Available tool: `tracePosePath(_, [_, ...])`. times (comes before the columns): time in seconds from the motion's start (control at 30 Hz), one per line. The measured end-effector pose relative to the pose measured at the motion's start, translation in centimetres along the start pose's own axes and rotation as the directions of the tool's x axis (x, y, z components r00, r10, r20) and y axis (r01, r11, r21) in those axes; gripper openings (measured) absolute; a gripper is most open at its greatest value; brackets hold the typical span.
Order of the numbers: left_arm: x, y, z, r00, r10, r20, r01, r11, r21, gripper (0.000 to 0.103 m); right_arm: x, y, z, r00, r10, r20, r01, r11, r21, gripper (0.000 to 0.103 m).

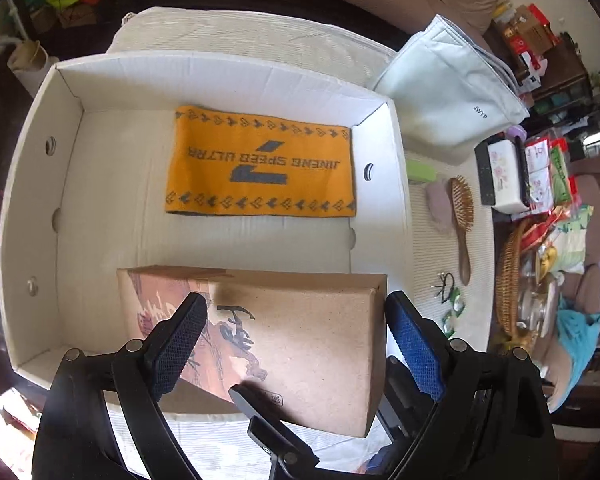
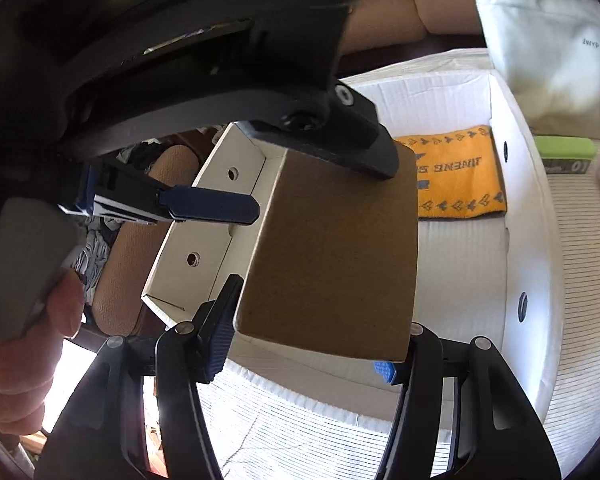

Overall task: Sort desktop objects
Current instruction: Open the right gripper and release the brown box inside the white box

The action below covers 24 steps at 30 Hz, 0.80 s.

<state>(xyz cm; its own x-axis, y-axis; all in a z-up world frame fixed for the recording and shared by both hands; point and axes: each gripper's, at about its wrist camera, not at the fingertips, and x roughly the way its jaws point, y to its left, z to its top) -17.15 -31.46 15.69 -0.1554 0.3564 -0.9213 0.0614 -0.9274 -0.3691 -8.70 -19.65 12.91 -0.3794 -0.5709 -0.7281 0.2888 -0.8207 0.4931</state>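
A brown cardboard box (image 1: 292, 340) with printed art hangs over the near end of a large white carton (image 1: 40, 184). My right gripper (image 2: 312, 344) is shut on the brown box (image 2: 336, 256), one pad on each side. My left gripper (image 1: 296, 344) is open around the same box; one finger lies over its top face and the other stands just off its right side. An orange towel (image 1: 260, 164) with grey lettering lies flat at the far end of the carton; it also shows in the right wrist view (image 2: 460, 176).
Right of the carton on the striped cloth lie a wooden hairbrush (image 1: 462, 220), a green case (image 1: 420, 170), hair ties (image 1: 446, 284) and a pale blue bag (image 1: 448, 88). A wicker basket (image 1: 512, 280) and a tissue box (image 1: 504, 176) stand further right.
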Motion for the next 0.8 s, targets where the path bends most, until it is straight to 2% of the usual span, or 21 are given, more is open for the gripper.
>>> tracePosePath(0.1, [0.0, 0.9, -0.3, 0.999, -0.05, 0.01, 0.05, 0.999, -0.021, 0.096, -0.2, 0.3, 0.1, 1.0, -0.017, -0.015, 0.016, 0.999, -0.041, 0.058])
tracePosePath(0.17, [0.2, 1.4, -0.5, 0.999, -0.043, 0.01, 0.043, 0.999, -0.031, 0.096, -0.7, 0.0, 0.2, 1.0, -0.011, -0.016, 0.01, 0.999, -0.043, 0.069])
tracePosePath(0.2, [0.3, 1.7, -0.7, 1.0, -0.028, 0.007, 0.028, 0.999, -0.033, 0.096, -1.0, -0.3, 0.3, 1.0, -0.005, -0.02, 0.004, 0.999, -0.04, 0.079])
tracePosePath(0.23, [0.6, 1.9, -0.8, 1.0, -0.016, 0.005, 0.016, 0.999, -0.035, 0.096, -1.3, -0.6, 0.3, 1.0, 0.0, -0.029, -0.001, 0.999, -0.044, 0.083])
tracePosePath(0.3, [1.3, 2.2, -0.9, 1.0, -0.019, -0.006, 0.019, 0.999, -0.049, 0.096, -2.0, -1.1, 0.5, 1.0, -0.014, -0.017, 0.012, 0.997, -0.077, 0.083])
tracePosePath(0.37, [2.3, 2.8, -1.1, 0.999, -0.043, -0.021, 0.041, 0.996, -0.077, 0.095, -2.1, -1.8, 0.9, 1.0, -0.015, -0.022, 0.013, 0.996, -0.085, 0.058])
tracePosePath(0.4, [2.7, 2.9, -1.2, 0.998, -0.049, -0.026, 0.047, 0.995, -0.084, 0.095, -1.8, -2.3, 1.1, 0.999, -0.018, -0.045, 0.015, 0.998, -0.062, 0.041])
tracePosePath(0.43, [3.1, 2.9, -1.3, 0.998, -0.057, -0.032, 0.054, 0.995, -0.086, 0.095, -1.5, -2.9, 1.3, 0.998, 0.002, -0.064, -0.004, 0.999, -0.037, 0.033])
tracePosePath(0.5, [3.3, 3.0, -1.5, 0.997, -0.066, -0.034, 0.063, 0.994, -0.088, 0.095, -0.6, -4.0, 1.7, 0.993, 0.012, -0.121, -0.011, 1.0, 0.009, 0.033])
tracePosePath(0.6, [2.1, 4.1, -1.6, 1.0, -0.02, -0.003, 0.019, 0.996, -0.087, 0.095, -0.3, -4.7, 1.9, 0.989, -0.04, -0.141, 0.036, 0.999, -0.03, 0.034])
tracePosePath(0.7, [1.0, 7.3, -1.7, 0.996, 0.09, 0.019, -0.086, 0.988, -0.128, 0.095, 0.3, -5.4, 2.1, 0.981, -0.088, -0.175, 0.08, 0.995, -0.051, 0.036])
tracePosePath(0.8, [1.1, 10.9, -2.0, 0.978, 0.208, -0.003, -0.206, 0.965, -0.164, 0.095, 1.0, -5.4, 2.6, 0.965, -0.119, -0.232, 0.105, 0.992, -0.073, 0.036])
